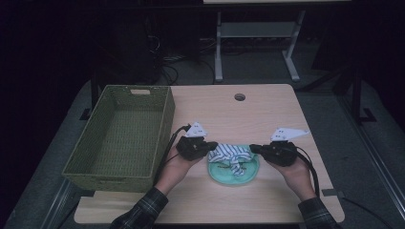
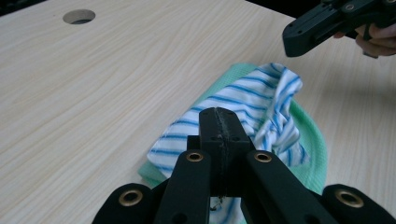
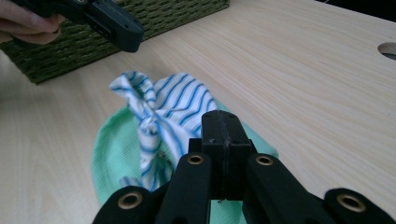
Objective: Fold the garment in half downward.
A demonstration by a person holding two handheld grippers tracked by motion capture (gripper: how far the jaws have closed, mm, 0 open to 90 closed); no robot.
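left gripper (image 1: 213, 145) — jaws together, empty | right gripper (image 1: 253, 148) — likewise | flanking striped cloth (image 1: 230, 153)

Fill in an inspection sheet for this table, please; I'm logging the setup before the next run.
Surface: light wooden table with a round hole near the far edge.
Job's things: striped cloth, crumpled, lying on a green cloth at the near middle.
Clutter: green woven basket at the table's left, nothing seen inside.
Grippers: left hand-held gripper and right hand-held gripper point at the striped cloth from either side, both with jaws shut; whether either pinches fabric cannot be told.
Cables: one black cable trails from the left one, another from the right one.
Surroundings: dark room, white desk frame beyond the table.
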